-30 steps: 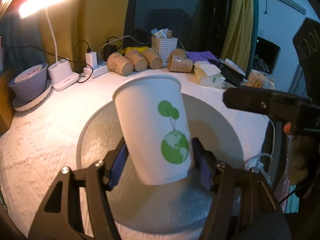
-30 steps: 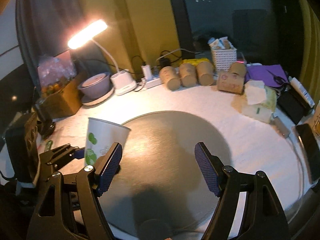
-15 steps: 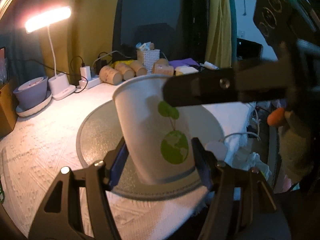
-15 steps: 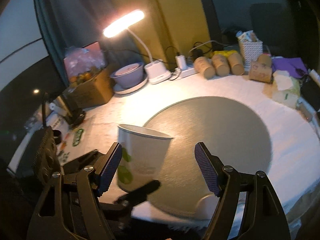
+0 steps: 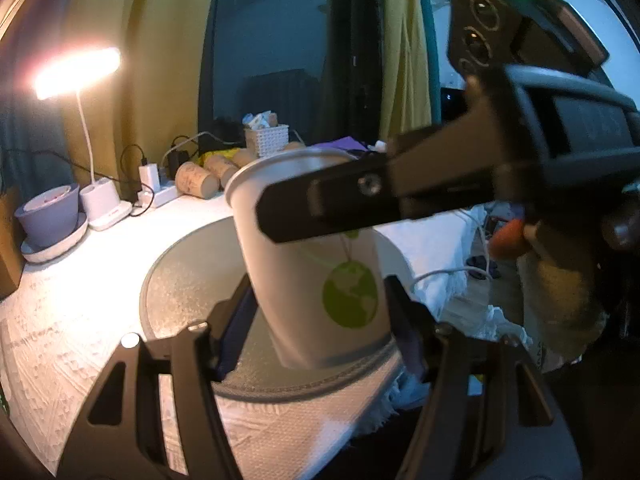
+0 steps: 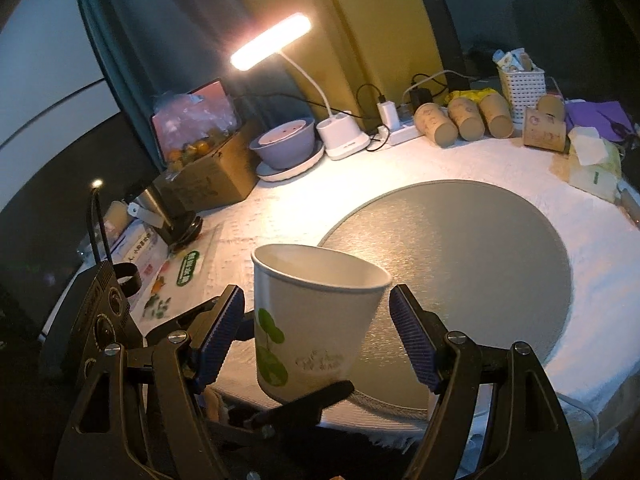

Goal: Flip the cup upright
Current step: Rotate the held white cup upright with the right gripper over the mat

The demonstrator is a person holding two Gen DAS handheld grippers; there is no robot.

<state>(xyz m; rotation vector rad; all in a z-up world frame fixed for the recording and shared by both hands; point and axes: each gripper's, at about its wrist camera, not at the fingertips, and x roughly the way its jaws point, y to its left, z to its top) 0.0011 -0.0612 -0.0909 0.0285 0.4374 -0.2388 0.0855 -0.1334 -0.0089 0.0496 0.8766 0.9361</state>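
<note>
My left gripper clamps the white paper cup low on its wall, mouth up and tilted, above the near edge of the round grey mat. The cup's inside looks empty. My right gripper stands open, its blue pads either side of the cup, not touching. At the table's far edge, a white basket holds packets, beside brown paper cups lying on their sides.
</note>
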